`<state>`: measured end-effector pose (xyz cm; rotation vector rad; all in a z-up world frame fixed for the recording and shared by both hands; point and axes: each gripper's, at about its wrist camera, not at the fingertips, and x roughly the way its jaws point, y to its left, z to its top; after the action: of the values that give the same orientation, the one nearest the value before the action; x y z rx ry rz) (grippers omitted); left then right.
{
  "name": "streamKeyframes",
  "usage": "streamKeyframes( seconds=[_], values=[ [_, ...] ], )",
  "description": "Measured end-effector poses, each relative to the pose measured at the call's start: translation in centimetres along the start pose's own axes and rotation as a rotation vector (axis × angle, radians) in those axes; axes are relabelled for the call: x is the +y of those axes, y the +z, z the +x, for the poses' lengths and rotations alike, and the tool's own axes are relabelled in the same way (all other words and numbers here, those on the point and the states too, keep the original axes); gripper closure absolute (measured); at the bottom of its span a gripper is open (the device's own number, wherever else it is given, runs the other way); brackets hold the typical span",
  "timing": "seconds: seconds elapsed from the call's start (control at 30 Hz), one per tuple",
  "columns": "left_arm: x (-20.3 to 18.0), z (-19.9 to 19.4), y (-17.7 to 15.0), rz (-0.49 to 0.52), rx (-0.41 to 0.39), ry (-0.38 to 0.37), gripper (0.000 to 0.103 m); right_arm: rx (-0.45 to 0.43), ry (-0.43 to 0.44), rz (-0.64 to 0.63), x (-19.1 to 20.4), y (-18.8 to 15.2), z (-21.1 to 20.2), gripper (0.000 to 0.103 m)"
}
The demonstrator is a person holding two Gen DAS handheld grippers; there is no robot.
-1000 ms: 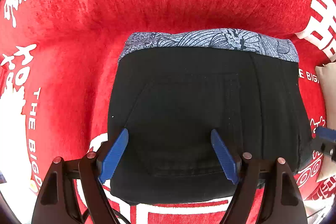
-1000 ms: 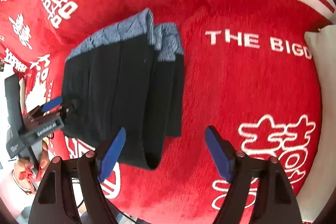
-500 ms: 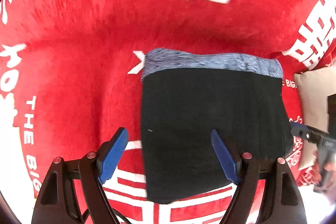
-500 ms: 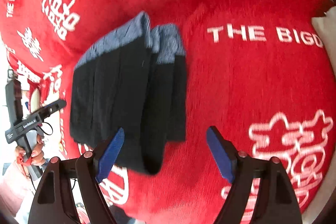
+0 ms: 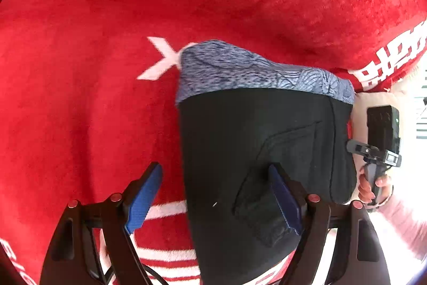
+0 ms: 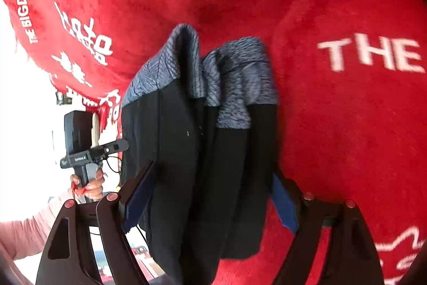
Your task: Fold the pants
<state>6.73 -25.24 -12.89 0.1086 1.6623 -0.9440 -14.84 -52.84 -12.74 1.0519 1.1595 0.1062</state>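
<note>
Black pants (image 5: 256,151) folded compact on red blanket (image 5: 80,71), blue waistband far. Left gripper (image 5: 213,200), right gripper (image 6: 210,200) wide open, holding nothing, apparently clear of finished bundle.

Pants (image 5: 256,151) perhaps hide the blanket's (image 5: 80,98) lettering.

Red plush cloth (image 5: 80,71) with white lettering (image 6: 371,55); bright daylight at edges.
</note>
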Motion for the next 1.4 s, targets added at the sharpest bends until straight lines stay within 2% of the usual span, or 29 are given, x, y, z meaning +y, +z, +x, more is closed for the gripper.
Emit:
streamKeyframes(
  seconds=[0.13,0.17,0.23,0.3,0.4,0.5,0.67,0.83,1.03,1.13,1.2,1.3,1.4],
  values=[
    [-1.0,1.2,0.6,0.013,-0.002,-0.004,0.021,0.014,0.013,0.027,-0.1,0.2,0.5,0.02],
    [-1.6,1.3,0.6,0.02,-0.015,0.009,0.024,0.016,0.006,0.035,0.0,0.2,0.4,0.021],
    [-2.6,1.1,0.4,0.033,-0.035,0.028,0.03,0.018,-0.029,0.046,0.2,-0.2,-0.4,0.027],
    [-3.5,0.5,0.1,0.042,-0.057,0.044,0.041,0.011,-0.032,0.049,0.9,-0.3,-0.4,0.045],
    [-4.5,-0.7,-0.3,0.03,-0.079,0.05,0.053,-0.009,-0.004,0.069,1.6,-0.7,-1.2,0.054],
    [-5.4,-2.0,-1.0,0.038,-0.087,0.06,0.055,-0.03,0.044,0.107,1.4,-1.3,-2.7,0.061],
    [-6.7,-3.7,-3.0,0.033,-0.084,0.057,0.055,-0.031,0.085,0.111,2.1,-3.0,-4.4,0.062],
    [-7.8,-5.5,-5.9,0.043,-0.09,0.081,0.055,-0.027,0.121,0.123,2.9,-6.2,-5.5,0.062],
    [-6.6,-5.0,-9.6,0.046,-0.044,0.12,0.055,-0.009,0.107,0.146,3.3,-9.9,-4.8,0.062],
    [-4.9,-3.7,-10.9,0.046,-0.017,0.141,0.054,0.003,0.058,0.145,2.7,-11.4,-2.9,0.061],
    [-4.0,-2.9,-11.5,0.043,-0.033,0.165,0.042,-0.002,0.005,0.128,2.2,-12.3,-2.1,0.058],
    [-3.9,-3.0,-11.8,0.05,-0.075,0.229,0.025,-0.05,-0.071,0.115,2.2,-13.2,-2.1,0.049],
    [-4.9,-3.3,-12.2,0.096,-0.107,0.332,0.021,-0.077,-0.178,0.076,3.7,-13.3,-1.9,0.044]
  ],
)
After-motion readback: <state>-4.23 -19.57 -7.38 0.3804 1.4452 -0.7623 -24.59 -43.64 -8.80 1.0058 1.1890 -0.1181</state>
